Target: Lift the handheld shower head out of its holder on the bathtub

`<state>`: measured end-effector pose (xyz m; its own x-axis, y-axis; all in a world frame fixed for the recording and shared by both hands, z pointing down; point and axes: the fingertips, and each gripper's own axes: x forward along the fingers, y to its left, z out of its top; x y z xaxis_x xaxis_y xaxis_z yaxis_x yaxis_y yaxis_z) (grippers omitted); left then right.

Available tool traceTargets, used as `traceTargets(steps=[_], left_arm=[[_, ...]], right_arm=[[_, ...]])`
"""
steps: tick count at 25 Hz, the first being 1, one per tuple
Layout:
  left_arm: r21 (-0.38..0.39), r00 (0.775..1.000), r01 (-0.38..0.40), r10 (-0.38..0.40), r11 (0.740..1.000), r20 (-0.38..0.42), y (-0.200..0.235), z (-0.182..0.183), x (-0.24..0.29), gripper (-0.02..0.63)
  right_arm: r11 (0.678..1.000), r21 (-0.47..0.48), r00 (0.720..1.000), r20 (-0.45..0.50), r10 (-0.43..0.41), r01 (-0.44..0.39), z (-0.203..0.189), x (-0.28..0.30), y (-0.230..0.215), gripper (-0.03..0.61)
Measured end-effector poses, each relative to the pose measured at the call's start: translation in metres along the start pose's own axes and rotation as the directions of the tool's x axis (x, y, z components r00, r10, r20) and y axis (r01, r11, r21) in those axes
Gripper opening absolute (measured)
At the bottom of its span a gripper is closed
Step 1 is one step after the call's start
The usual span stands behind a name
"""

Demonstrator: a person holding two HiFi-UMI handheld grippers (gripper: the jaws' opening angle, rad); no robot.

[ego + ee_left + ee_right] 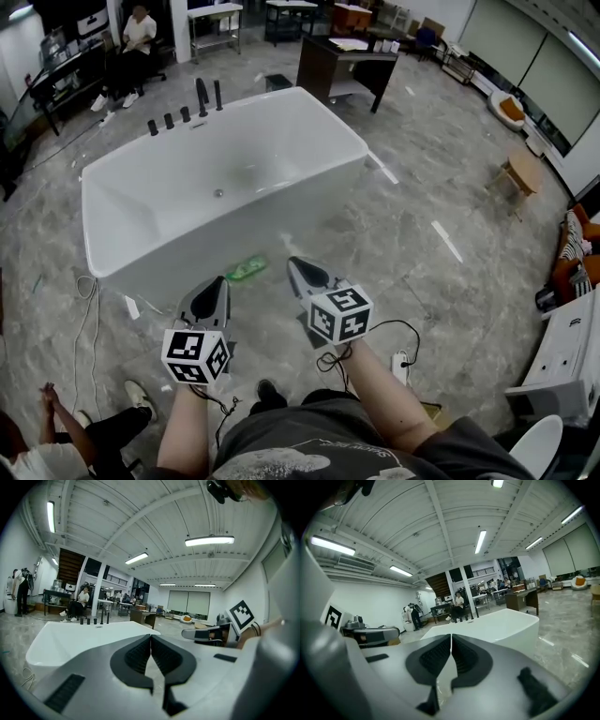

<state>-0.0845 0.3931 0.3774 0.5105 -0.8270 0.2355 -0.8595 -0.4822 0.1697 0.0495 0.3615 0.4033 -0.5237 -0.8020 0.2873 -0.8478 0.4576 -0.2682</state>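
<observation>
Closed and empty at 6 o'clock in head view: left gripper (pixel 217 281), right gripper (pixel 295 265), kept short of tub (pixel 187 253), seemingly because shower head (pixel 217 95) stands docked at 11 o'clock on far rim. Left gripper view: jaws touching, nothing between, aimed across tub. Right gripper view: likewise pressed together, empty.

The head view is taken from above the person's body and is directed forward and steeply down onto the grey marbled floor (pixel 422 187). The white rectangular freestanding bathtub (pixel 169 258) is seen whole, a little way ahead. The left gripper view is taken along the left gripper (pixel 151 641), roughly level and close behind its jaws. The right gripper view is set likewise on the right gripper (pixel 451 641). The bathtub, a dark wooden desk (pixel 342 61) and a seated person (pixel 131 47) are shared by all three views. The opposite gripper is also taken in at the side of each gripper view.
</observation>
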Motion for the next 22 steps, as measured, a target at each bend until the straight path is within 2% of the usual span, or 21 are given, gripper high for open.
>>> traceTargets(steps=[6,10,18,22], left_arm=[[0.005,1.0,0.002,-0.002,1.0,0.001,0.029,0.006,0.014,0.015],[0.002,1.0,-0.019,0.019,1.0,-0.003,0.043,0.004,0.037,0.015],[0.069,0.993,-0.119,0.12,0.991,-0.014,0.081,0.025,0.116,0.015],[0.043,0.985,-0.171,0.172,0.984,-0.01,0.094,0.034,0.159,0.015]], right_arm=[[0.998,0.013,0.998,0.004,-0.061,0.061,0.004,0.02,-0.013,0.028],[0.997,0.025,0.997,-0.008,-0.077,0.077,0.006,0.045,-0.042,0.028],[0.999,0.037,1.0,-0.017,-0.004,0.004,0.041,0.124,-0.107,0.028],[0.999,0.017,0.999,-0.042,0.032,-0.031,0.052,0.16,-0.143,0.028]])
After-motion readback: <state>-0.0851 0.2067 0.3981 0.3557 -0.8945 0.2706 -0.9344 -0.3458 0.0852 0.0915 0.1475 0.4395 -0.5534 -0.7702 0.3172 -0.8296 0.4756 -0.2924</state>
